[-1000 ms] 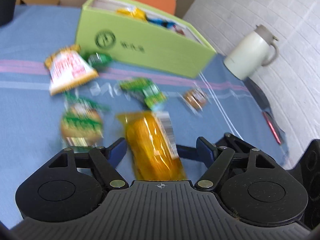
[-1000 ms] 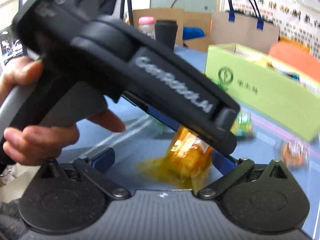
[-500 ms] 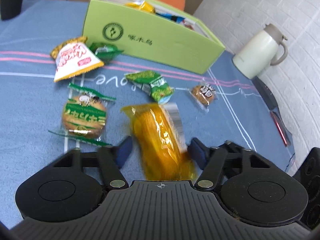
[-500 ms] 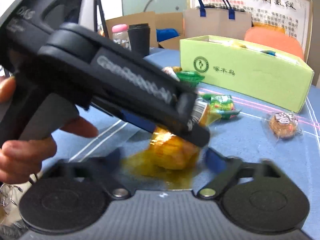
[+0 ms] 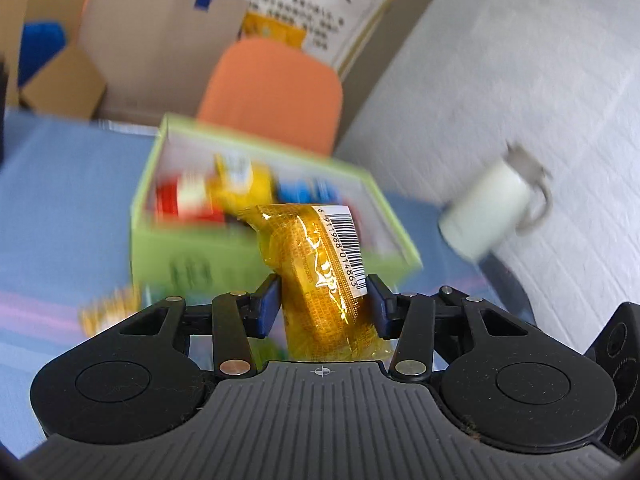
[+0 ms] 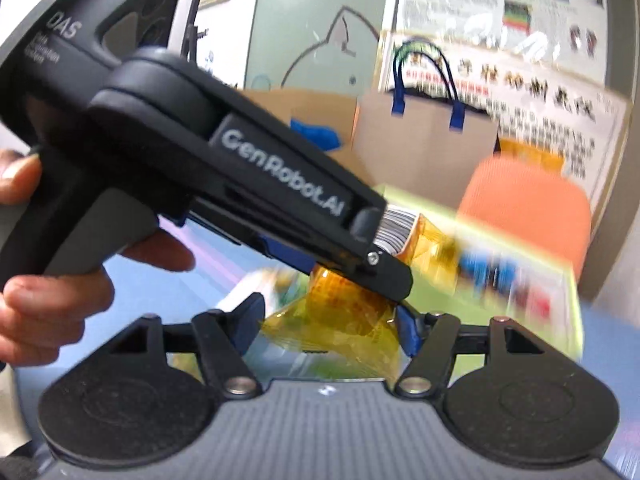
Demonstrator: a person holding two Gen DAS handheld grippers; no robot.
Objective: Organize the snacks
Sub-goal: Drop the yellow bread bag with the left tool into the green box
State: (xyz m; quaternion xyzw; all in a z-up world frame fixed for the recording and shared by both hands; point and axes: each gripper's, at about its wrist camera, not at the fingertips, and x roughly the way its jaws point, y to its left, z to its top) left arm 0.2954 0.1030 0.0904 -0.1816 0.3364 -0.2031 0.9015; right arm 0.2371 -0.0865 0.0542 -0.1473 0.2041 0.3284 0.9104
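An orange-wrapped snack packet (image 5: 316,256) with a barcode label hangs off the table. My left gripper (image 5: 322,306) grips it: its blue pads press on the packet's sides and the jaws are still closing. In the right wrist view, my right gripper (image 6: 331,324) is shut on the crinkled tail of the same packet (image 6: 348,308), just under the left tool's black housing (image 6: 240,168). The open green box (image 5: 192,256) lies straight ahead and lower, holding red, yellow and blue packets. It shows blurred in the right wrist view (image 6: 500,236).
A white jug (image 5: 488,208) stands right of the box near the brick wall. Behind the table are an orange chair (image 5: 272,92) and a paper bag (image 5: 160,28). A yellow snack (image 5: 108,308) lies on the blue tablecloth (image 5: 60,200). A hand (image 6: 48,292) holds the left tool.
Both grippers have closed on the orange packet and raised it off the cloth. The views now tilt up and look into the green box, and the other snacks have dropped out of sight.
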